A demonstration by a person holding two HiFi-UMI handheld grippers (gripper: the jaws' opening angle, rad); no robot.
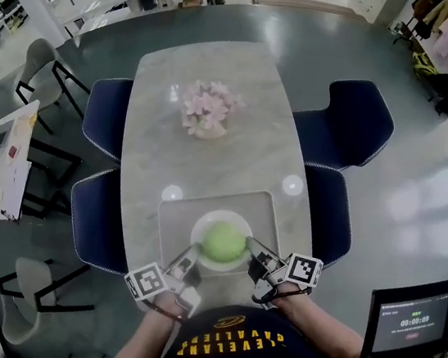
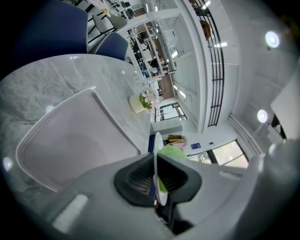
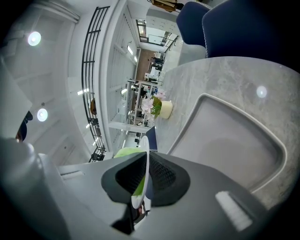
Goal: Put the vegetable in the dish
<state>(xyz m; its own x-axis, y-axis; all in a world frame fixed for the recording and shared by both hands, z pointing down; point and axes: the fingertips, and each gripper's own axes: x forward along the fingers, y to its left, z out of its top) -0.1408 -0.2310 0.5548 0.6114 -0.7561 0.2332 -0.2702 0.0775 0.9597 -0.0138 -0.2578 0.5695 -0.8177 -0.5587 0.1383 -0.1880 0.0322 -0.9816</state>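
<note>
Two tongs on one dish. Left tongs [image 1: 188, 265] grip the near-left rim of the white dish [image 1: 201, 225]; right tongs [image 1: 255, 255] grip its right rim.

Left gripper view: left tongs [image 2: 156, 165] are closed onto the dish [image 2: 155, 144], whose thin white rim sits edge-on between the dark ribbed pads [image 2: 138, 180]. Pale green vegetable [image 2: 173, 151] shows just past the rim, on the right.

Right gripper view: same arrangement, mirrored. Right tongs [image 3: 145, 172] are clamped on the dish [image 3: 146, 146] rim, with the vegetable [image 3: 125, 151] visible to the left of it.

Vegetable [image 1: 224, 243]: round, light green, sitting in the middle of the dish and filling most of it.

Dish position: over the near half of a grey rectangular tray [image 1: 267, 212] with rounded corners. Cannot tell whether the dish rests on the tray or is held just above it. In both gripper views the tray [image 2: 70, 140] [image 3: 234, 140] lies bare beyond the tongs.

Tray lies at the near end of a long, pale, marbled surface [image 1: 209, 164]. Farther along the surface stands a small pot of pink flowers [image 1: 209, 111], well apart from the tray. Dark blue chairs [image 1: 109, 116] stand along both long sides. A small screen [image 1: 410, 323] is at near right, off the surface.
</note>
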